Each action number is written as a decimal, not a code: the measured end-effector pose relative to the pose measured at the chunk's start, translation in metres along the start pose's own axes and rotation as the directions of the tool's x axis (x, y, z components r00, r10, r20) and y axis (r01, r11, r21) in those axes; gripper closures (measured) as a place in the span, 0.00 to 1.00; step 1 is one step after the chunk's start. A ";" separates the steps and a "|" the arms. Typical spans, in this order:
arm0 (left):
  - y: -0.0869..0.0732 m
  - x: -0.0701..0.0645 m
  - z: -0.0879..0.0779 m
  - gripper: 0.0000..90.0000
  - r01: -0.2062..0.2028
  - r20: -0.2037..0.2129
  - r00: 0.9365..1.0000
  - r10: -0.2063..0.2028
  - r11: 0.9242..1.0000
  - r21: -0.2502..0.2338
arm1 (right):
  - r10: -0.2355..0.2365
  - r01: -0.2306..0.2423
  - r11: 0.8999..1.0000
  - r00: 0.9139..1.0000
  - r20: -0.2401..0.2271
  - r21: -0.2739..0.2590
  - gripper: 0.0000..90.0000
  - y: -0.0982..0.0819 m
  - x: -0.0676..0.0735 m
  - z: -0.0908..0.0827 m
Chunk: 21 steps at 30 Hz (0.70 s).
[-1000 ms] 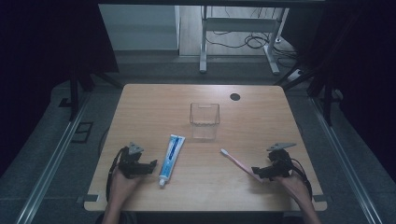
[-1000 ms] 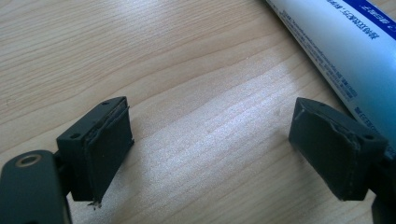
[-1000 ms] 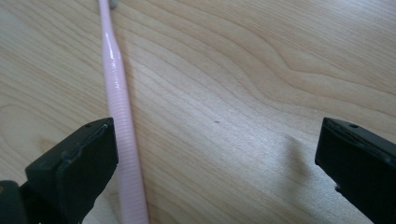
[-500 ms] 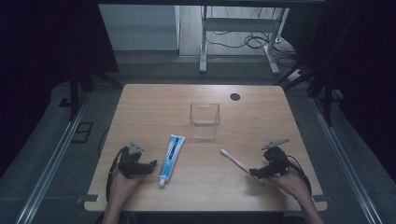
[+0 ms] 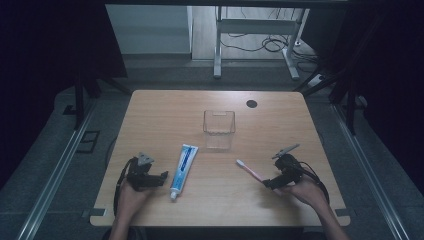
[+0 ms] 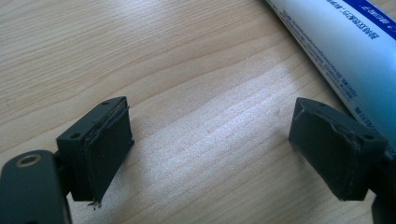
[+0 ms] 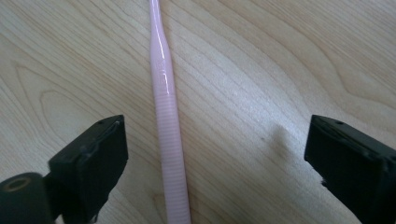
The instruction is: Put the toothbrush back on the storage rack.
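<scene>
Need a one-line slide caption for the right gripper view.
Right gripper open, jaws straddling the pink toothbrush handle lying on the wooden table.

The left gripper [image 5: 162, 178] rests low near the table's near edge, held in the left hand [image 5: 131, 192], its jaws spread wide and level. The right gripper [image 5: 268, 183], held in the right hand [image 5: 305, 191], points down and inward; its jaws stand apart and have just been closing slightly, with a pink handle lying between them untouched.

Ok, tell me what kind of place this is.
Probably a lab recording station: a bare wooden table between dark curtains, floor rails alongside, and loose cables under a desk frame behind.
</scene>
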<state>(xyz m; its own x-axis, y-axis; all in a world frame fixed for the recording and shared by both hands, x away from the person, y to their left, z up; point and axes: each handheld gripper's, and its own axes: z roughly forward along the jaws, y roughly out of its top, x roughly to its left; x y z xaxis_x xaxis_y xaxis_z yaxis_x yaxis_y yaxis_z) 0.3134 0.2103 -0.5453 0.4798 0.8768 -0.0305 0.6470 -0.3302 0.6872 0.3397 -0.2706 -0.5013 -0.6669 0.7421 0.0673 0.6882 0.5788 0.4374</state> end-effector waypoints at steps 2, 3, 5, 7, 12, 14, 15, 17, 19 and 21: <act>0.000 0.000 0.000 0.15 0.001 0.000 1.000 -0.001 1.000 0.000 | -0.013 0.013 1.000 1.000 -0.011 0.019 0.13 0.005 0.001 0.000; 0.000 0.000 0.000 0.15 0.000 0.000 1.000 0.000 1.000 0.000 | -0.018 0.018 1.000 1.000 -0.014 0.023 0.14 0.007 0.001 0.000; 0.000 0.000 0.000 0.15 0.001 0.000 1.000 -0.001 1.000 -0.001 | -0.028 0.029 0.999 0.999 -0.016 0.038 0.15 0.010 0.002 0.001; 0.000 0.000 0.000 0.15 0.001 0.000 1.000 -0.001 1.000 -0.001 | -0.032 0.033 0.999 0.999 -0.018 0.042 0.15 0.011 0.002 0.001; 0.000 0.000 0.000 0.15 0.000 0.000 1.000 0.000 1.000 0.000 | -0.062 0.063 0.995 0.998 -0.020 0.074 0.21 0.021 0.007 0.003; 0.000 0.000 0.000 0.15 0.000 0.000 1.000 0.000 1.000 0.000 | -0.067 0.068 0.994 0.998 -0.020 0.083 0.23 0.024 0.009 0.004; 0.000 0.000 0.000 0.15 0.000 0.000 1.000 0.000 1.000 0.000 | -0.069 0.070 0.994 0.997 -0.019 0.088 0.24 0.026 0.010 0.004; 0.000 0.000 0.000 0.15 -0.001 0.000 1.000 0.001 1.000 0.000 | -0.077 0.078 0.992 0.997 -0.020 0.098 0.25 0.030 0.012 0.005; 0.000 0.000 0.000 0.15 0.000 0.000 1.000 0.000 1.000 0.000 | -0.088 0.089 0.990 0.996 -0.019 0.105 0.26 0.034 0.013 0.006; 0.000 0.000 0.000 0.15 0.000 0.000 1.000 0.000 1.000 0.000 | -0.092 0.094 0.989 0.996 -0.016 0.113 0.28 0.037 0.015 0.007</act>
<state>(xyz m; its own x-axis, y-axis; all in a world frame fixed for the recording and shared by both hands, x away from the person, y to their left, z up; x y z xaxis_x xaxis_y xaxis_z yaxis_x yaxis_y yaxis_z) 0.3134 0.2104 -0.5453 0.4802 0.8767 -0.0305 0.6469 -0.3304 0.6872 0.3572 -0.2361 -0.4903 -0.7321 0.6800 0.0409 0.6506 0.6801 0.3380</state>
